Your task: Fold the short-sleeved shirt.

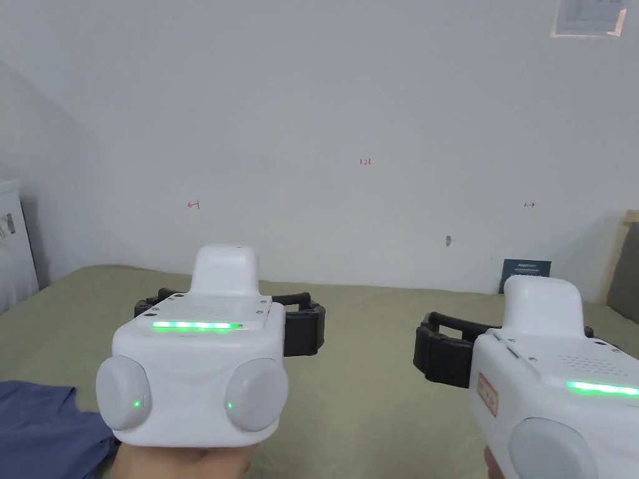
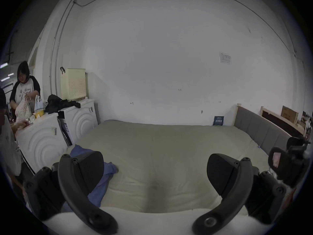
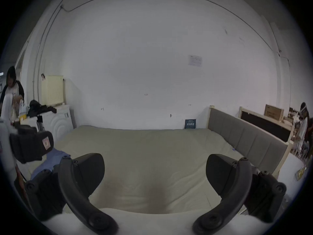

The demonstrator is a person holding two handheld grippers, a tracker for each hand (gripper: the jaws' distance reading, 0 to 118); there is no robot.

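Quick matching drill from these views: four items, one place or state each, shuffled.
Items:
1. blue shirt
2. left claw
3. headboard
4. laundry basket

Places or states:
A. on top of a white machine by the wall
B. open, above the bed
C. crumpled at the bed's left edge
D. along the bed's right side

Pairs: 1-C, 2-B, 3-D, 4-A

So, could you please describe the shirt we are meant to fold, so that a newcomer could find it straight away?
Start from the large bed with the pale green sheet against the white wall. Go to its near left corner, beside the white appliances; the shirt lies crumpled there, below the left gripper. It is the one blue cloth on the sheet.
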